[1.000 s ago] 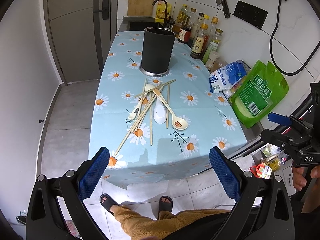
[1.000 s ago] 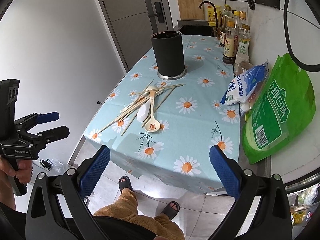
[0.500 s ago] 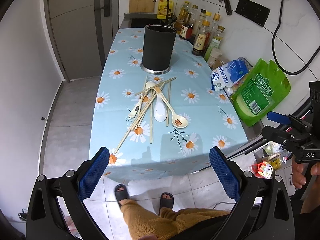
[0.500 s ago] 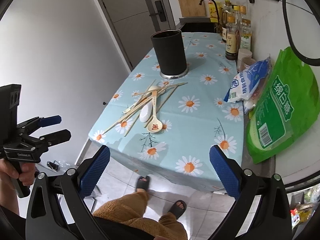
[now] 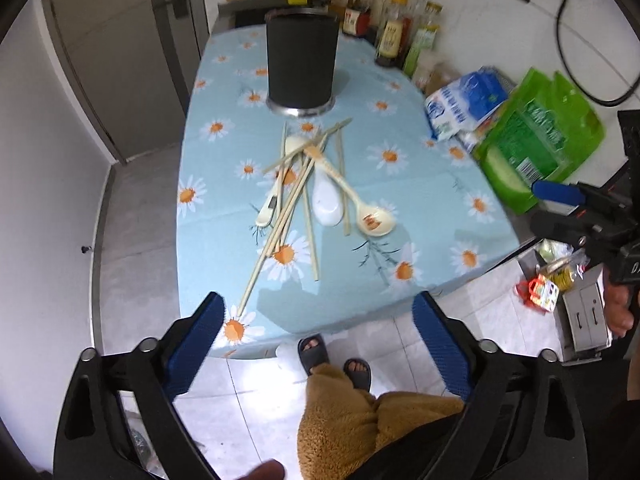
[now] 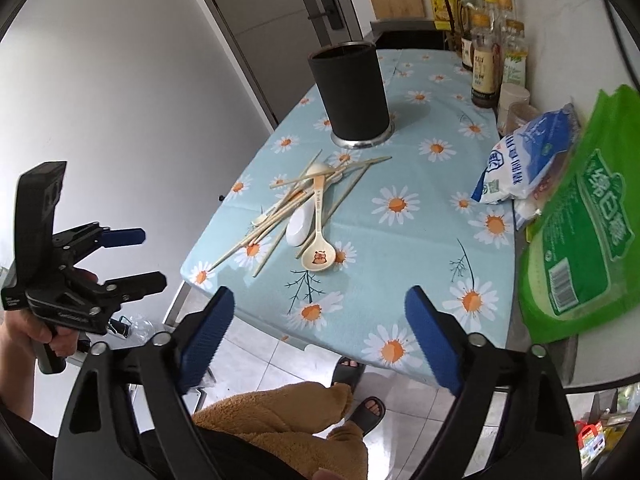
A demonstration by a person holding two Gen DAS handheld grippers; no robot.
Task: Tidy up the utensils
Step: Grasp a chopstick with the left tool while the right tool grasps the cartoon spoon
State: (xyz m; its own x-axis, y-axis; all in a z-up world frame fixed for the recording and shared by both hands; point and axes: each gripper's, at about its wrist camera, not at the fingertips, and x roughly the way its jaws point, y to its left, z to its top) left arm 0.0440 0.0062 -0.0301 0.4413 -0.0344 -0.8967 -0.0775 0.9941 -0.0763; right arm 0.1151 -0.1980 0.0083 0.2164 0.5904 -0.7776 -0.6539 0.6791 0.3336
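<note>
A pile of wooden chopsticks (image 5: 294,196) and spoons lies mid-table: a cream spoon with a bear print (image 5: 374,220), a white spoon (image 5: 327,200) and a smaller cream spoon (image 5: 269,210). The pile also shows in the right wrist view (image 6: 304,208). A black cylindrical utensil holder (image 5: 301,65) (image 6: 351,94) stands upright behind it. My left gripper (image 5: 316,336) is open and empty, above the table's near edge. My right gripper (image 6: 320,324) is open and empty, near the front edge too.
The table (image 5: 420,184) has a blue daisy cloth. Sauce bottles (image 5: 394,36), a blue-white bag (image 5: 464,100) and a green bag (image 5: 540,136) line the right side. A door and floor are left. The person's slippered feet (image 5: 332,360) stand below.
Both grippers have moved closer to the table and lower; the pile and holder appear larger. Nothing on the table has moved. Both grippers stay open.
</note>
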